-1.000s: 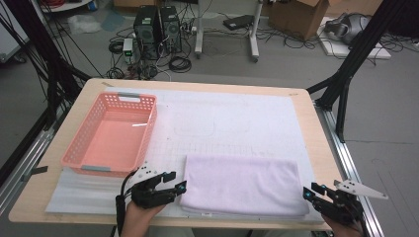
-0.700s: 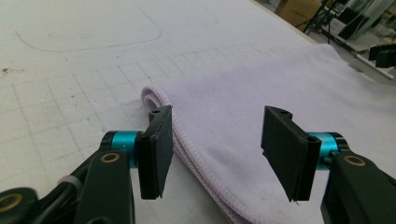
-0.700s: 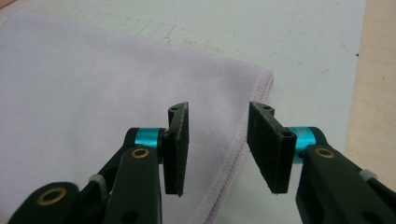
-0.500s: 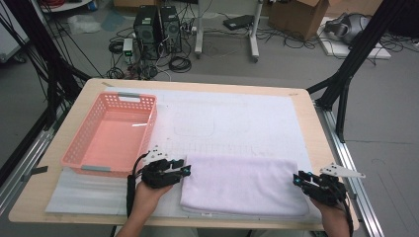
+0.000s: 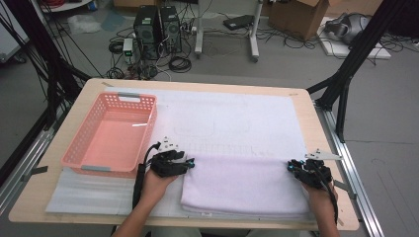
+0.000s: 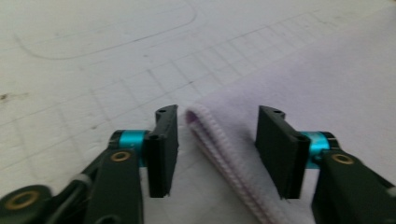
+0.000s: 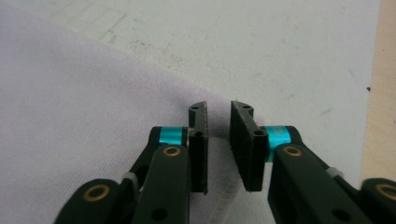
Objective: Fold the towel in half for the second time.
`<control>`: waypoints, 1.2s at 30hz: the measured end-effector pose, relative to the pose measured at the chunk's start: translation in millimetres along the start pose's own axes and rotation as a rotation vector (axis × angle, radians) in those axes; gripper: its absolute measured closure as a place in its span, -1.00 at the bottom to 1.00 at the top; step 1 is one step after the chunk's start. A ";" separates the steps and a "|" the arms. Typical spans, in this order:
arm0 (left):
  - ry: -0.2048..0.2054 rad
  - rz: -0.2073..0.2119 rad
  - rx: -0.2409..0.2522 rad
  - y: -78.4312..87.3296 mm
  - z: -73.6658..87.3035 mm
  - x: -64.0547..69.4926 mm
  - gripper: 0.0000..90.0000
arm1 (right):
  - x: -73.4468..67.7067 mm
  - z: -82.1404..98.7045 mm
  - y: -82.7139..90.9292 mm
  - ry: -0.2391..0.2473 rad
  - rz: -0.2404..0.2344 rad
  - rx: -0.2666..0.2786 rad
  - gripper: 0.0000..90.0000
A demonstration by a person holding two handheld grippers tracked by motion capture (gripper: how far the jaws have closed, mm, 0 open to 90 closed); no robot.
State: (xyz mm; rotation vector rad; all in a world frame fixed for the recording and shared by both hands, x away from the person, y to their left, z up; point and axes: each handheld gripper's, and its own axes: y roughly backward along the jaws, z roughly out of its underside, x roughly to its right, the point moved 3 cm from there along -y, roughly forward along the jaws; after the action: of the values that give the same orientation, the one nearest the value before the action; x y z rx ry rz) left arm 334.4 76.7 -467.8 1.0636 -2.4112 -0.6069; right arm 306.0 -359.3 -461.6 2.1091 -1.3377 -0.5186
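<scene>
A folded lavender towel lies on the white mat near the table's front edge. My left gripper sits at the towel's far left corner. In the left gripper view its jaws stand open and have just been opening, with the towel's folded, stitched edge between them and untouched. My right gripper is at the far right corner. Its jaws have just been closing to a narrow gap over the towel's corner, with nothing visibly pinched.
A pink plastic basket stands empty at the left on the mat, just beyond my left gripper. Bare wooden table runs along the right side. Computer towers, cables and frame legs are on the floor behind the table.
Both hands have moved away from the person and slightly inward, from the towel's near corners up to its far corners. The towel has stayed flat.
</scene>
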 end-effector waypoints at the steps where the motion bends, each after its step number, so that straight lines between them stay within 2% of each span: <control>1: 0.011 0.000 0.002 0.3 0.0 -1.1 0.01 | 0.7 0.6 1.8 -0.011 -0.008 0.007 0.58; 3: 0.020 -0.001 0.001 -0.1 0.0 -1.9 -0.07 | 3.2 1.6 6.2 -0.059 -0.051 0.042 0.36; 5: 0.013 0.010 -0.014 -1.8 0.1 -1.8 -0.07 | 6.7 2.7 8.6 -0.076 -0.037 0.053 0.19; 7: 0.001 0.027 -0.033 -3.3 0.0 -1.1 -0.07 | 11.0 4.9 7.8 -0.094 -0.021 0.036 0.04; 10: 0.021 0.036 -0.031 -4.8 -0.2 0.5 -0.09 | 12.9 8.2 2.2 -0.108 -0.041 0.016 -0.02; 13: 0.021 0.057 -0.039 -6.7 -0.9 2.2 -0.08 | 10.6 7.9 -1.9 -0.114 -0.072 0.009 -0.02; 15: 0.016 0.071 -0.038 -8.2 -1.5 4.7 0.00 | 10.8 7.8 -1.9 -0.115 -0.077 0.007 0.00; 17: -0.018 0.048 -0.046 -10.8 -2.2 9.2 0.06 | 11.2 8.0 -2.1 -0.108 -0.081 0.008 0.04; 19: -0.031 0.043 -0.052 -12.8 -3.0 11.0 0.14 | 10.8 7.7 -2.4 -0.098 -0.091 0.011 0.23; 20: -0.025 0.042 -0.049 -13.2 -3.1 11.0 0.24 | 10.2 7.5 -2.1 -0.098 -0.104 0.008 0.36; 21: -0.028 0.058 -0.051 -12.9 -3.0 10.2 0.35 | 9.7 7.6 -1.9 -0.101 -0.113 0.005 0.47; 22: -0.026 0.082 -0.052 -13.1 -2.7 11.5 0.59 | 9.2 7.5 -1.7 -0.110 -0.132 0.002 0.64; 24: -0.022 0.081 -0.051 -12.3 -2.8 12.2 0.71 | 8.6 7.5 -0.5 -0.120 -0.149 0.005 0.78; 26: 0.013 0.086 -0.036 -10.2 -4.0 8.6 0.73 | 9.5 7.4 0.8 -0.135 -0.155 0.009 0.81; 27: 0.024 0.080 -0.006 -6.5 -6.4 7.1 0.74 | 9.7 6.9 1.8 -0.136 -0.151 0.017 0.82; 31: 0.025 0.056 0.080 -0.7 -14.4 3.9 0.75 | 10.9 -4.5 8.7 -0.128 -0.126 0.098 0.83; 33: 0.033 0.043 0.076 -2.7 -19.7 0.0 0.74 | 11.6 -13.2 7.0 -0.116 -0.106 0.119 0.83; 36: 0.026 0.025 0.097 -3.9 -32.5 -6.4 0.74 | 12.8 -25.2 1.6 -0.098 -0.081 0.150 0.83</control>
State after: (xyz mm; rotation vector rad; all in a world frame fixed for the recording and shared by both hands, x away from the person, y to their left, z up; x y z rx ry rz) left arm 358.3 72.2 -445.0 1.0718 -2.4494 -0.4687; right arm 325.4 -364.7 -441.7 2.2941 -1.3884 -0.5784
